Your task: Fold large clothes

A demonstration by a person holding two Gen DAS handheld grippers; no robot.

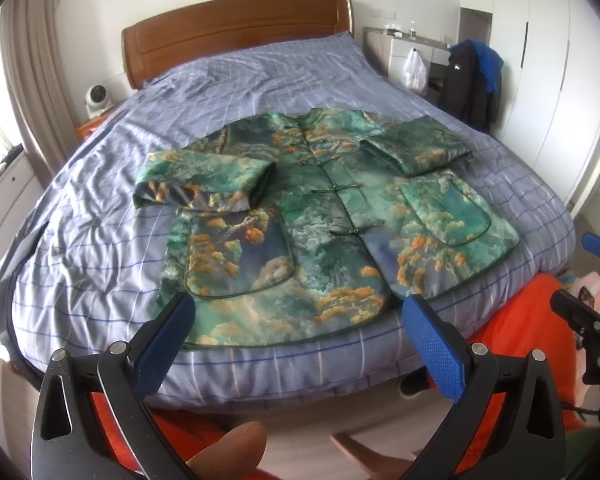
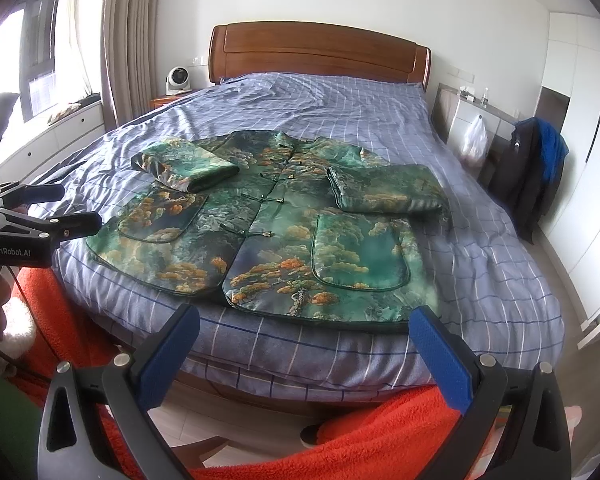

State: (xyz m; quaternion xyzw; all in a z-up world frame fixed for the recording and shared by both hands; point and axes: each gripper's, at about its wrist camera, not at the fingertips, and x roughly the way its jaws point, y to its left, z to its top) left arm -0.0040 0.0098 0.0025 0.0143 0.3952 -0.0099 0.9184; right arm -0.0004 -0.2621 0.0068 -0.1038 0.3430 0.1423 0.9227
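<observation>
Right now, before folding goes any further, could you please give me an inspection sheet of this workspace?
Surface: bed with wrinkled blue checked cover, wooden headboard.
Job's things: green patterned jacket lying flat, front up, fastened, near the foot edge; both sleeves folded in across the chest.
Clutter: orange blanket below the foot of the bed.
Grippers: left gripper open, empty, short of the hem; right gripper open, empty, short of the hem.
Cables: thin dark cable hanging by the left gripper.
Surroundings: small white fan, curtains, dark and blue clothes hanging, white plastic bag, white wardrobe.
</observation>
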